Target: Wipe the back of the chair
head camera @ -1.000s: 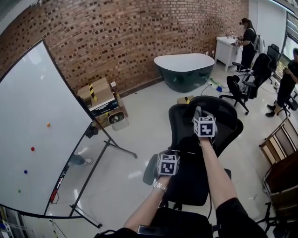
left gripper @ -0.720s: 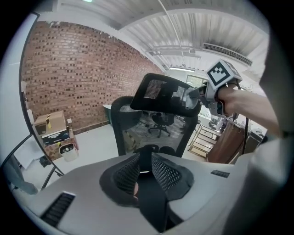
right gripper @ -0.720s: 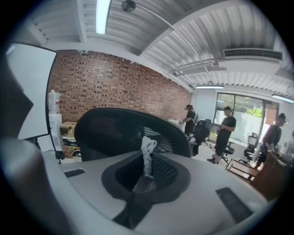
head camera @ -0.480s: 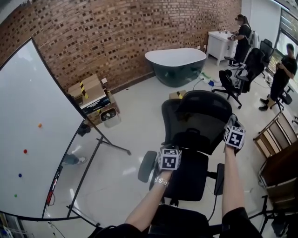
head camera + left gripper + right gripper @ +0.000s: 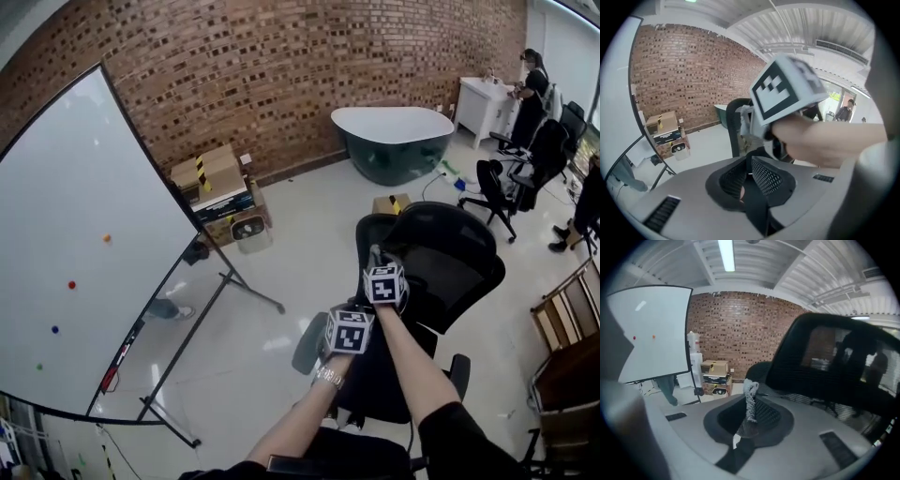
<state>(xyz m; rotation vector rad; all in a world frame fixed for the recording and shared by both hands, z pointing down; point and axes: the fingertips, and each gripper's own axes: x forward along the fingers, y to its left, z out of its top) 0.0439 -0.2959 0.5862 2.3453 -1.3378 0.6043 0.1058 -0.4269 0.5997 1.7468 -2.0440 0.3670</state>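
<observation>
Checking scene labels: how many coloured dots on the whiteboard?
4, running diagonally down the whiteboard: orange dot topmost, then red dot, blue dot, green dot lowest. The frame cuts the board's left edge, so more may be hidden.

We've got the chair [image 5: 455, 267] near right, cloth [image 5: 750, 394] in the right gripper [image 5: 749, 417] by its back, whiteboard [image 5: 75, 244] left, boxes [image 5: 214, 178] and bathtub [image 5: 394, 141] far behind.

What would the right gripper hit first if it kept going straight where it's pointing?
Probably the near edge of the chair back, just beyond the cloth the right gripper holds; depth is unclear.
</observation>
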